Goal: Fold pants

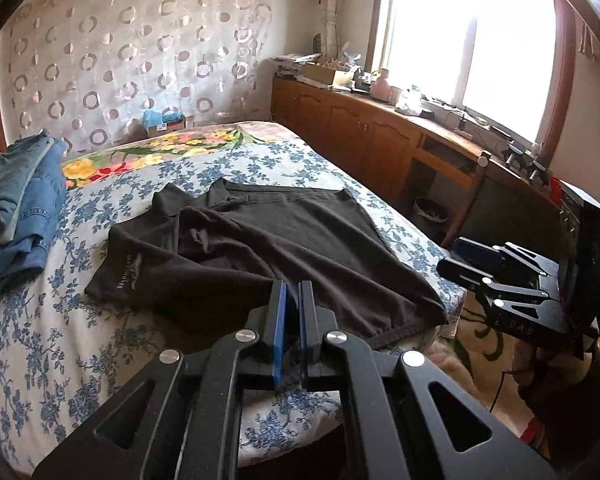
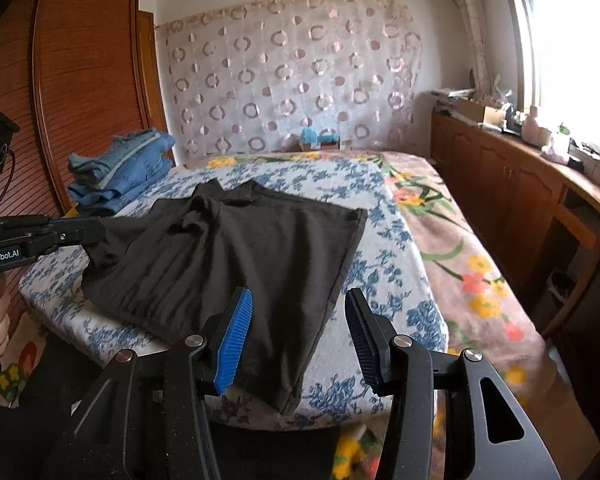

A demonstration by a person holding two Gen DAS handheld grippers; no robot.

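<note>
**Dark pants on the bed, left tongs pinching the cloth**

Bedroom with a bed [image 1: 40,340] under a white sheet with blue flowers; behind it hangs a curtain [image 1: 132,56] with ring patterns, and a wooden cabinet [image 1: 340,120] runs below a bright window [image 1: 468,36].

The pants [image 1: 260,248], dark and wrinkled, lie spread on the sheet near the front edge of the bed. One part is flat toward the cabinet side, the other part is bunched in loose folds.

The left tongs [image 1: 293,292] are closed, and in the right wrist view they [image 2: 96,232] pinch a corner of the pants and lift it a little above the sheet, so the cloth makes a small tent there.

The right tongs [image 2: 300,312] are open, with the two fingers wide apart over the near hem of the pants. They hold nothing. In the left wrist view they [image 1: 456,260] are beside the bed corner, apart from the cloth.

A pile of blue jeans [image 1: 16,200] rests on the far left side of the bed, well apart from the pants.
</note>
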